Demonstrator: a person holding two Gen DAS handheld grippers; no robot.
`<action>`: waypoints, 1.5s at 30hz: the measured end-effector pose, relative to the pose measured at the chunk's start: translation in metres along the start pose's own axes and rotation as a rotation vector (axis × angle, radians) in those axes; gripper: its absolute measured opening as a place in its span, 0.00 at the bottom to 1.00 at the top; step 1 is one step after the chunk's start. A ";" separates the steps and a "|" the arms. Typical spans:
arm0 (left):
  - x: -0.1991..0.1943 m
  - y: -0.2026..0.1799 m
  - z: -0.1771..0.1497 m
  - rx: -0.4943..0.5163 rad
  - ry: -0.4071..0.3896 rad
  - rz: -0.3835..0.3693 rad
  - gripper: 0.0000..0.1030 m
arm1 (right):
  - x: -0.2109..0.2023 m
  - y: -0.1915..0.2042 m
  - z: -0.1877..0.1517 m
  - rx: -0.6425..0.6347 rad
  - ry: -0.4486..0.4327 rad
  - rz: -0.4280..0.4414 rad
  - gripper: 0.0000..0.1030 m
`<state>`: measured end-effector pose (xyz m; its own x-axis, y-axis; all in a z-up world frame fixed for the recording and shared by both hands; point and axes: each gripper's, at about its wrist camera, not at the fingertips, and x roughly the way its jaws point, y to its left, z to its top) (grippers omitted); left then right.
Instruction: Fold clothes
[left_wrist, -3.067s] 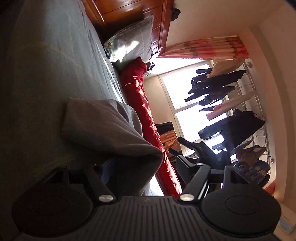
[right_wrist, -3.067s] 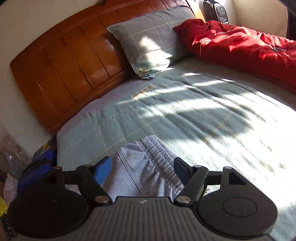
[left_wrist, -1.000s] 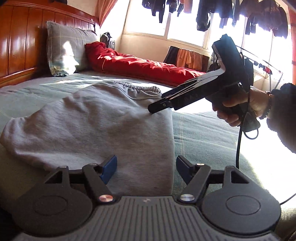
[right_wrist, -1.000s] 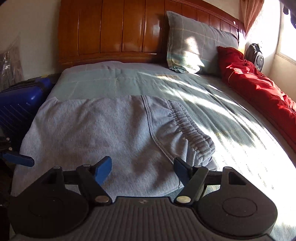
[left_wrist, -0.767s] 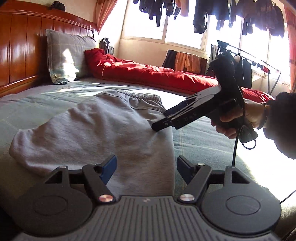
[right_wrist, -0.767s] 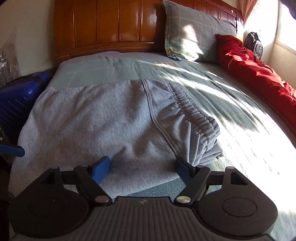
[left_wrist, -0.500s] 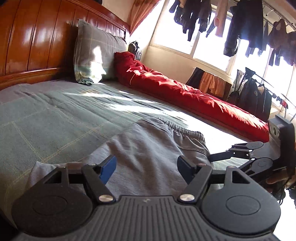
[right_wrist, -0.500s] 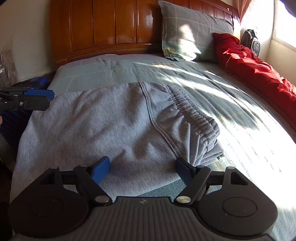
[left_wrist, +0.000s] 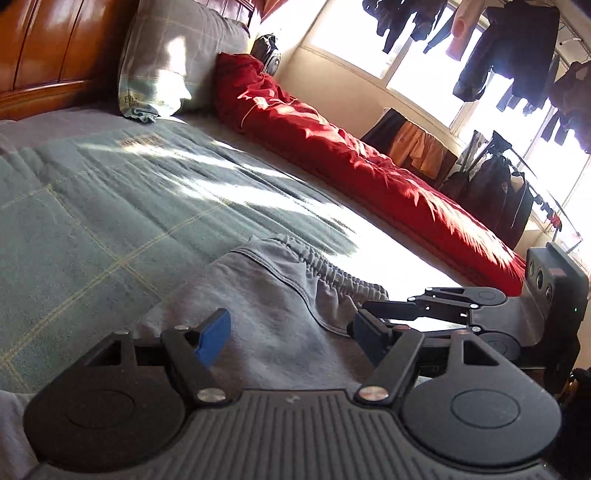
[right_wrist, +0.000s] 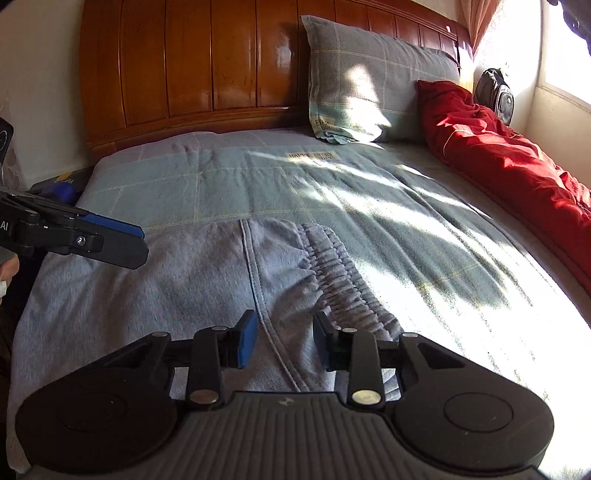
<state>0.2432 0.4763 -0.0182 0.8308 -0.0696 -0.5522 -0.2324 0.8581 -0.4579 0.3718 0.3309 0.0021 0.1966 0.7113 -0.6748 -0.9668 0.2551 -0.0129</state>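
Both tongs sit over my grey pants (right_wrist: 166, 288) at the near bed edge: left gripper (left_wrist: 291, 332) spread wide, right gripper (right_wrist: 284, 341) half shut around the waistband fold. Blanket (right_wrist: 369, 206) beyond lies free; red quilt (right_wrist: 517, 166) lines the far side.

Harsh window (left_wrist: 417, 62) glare, deep shadows, fisheye warping.
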 end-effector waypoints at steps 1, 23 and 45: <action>0.015 0.003 0.001 -0.009 0.030 0.015 0.71 | 0.008 -0.005 -0.004 0.015 0.020 0.000 0.31; 0.115 -0.013 0.050 0.009 0.137 0.130 0.70 | 0.005 -0.034 -0.024 0.040 -0.036 -0.004 0.34; 0.114 -0.052 0.041 0.169 0.203 0.182 0.74 | -0.012 -0.011 -0.031 0.053 0.027 0.022 0.46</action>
<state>0.3711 0.4447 -0.0289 0.6613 0.0072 -0.7501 -0.2662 0.9371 -0.2257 0.3746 0.2997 -0.0123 0.1699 0.6993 -0.6943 -0.9607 0.2745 0.0414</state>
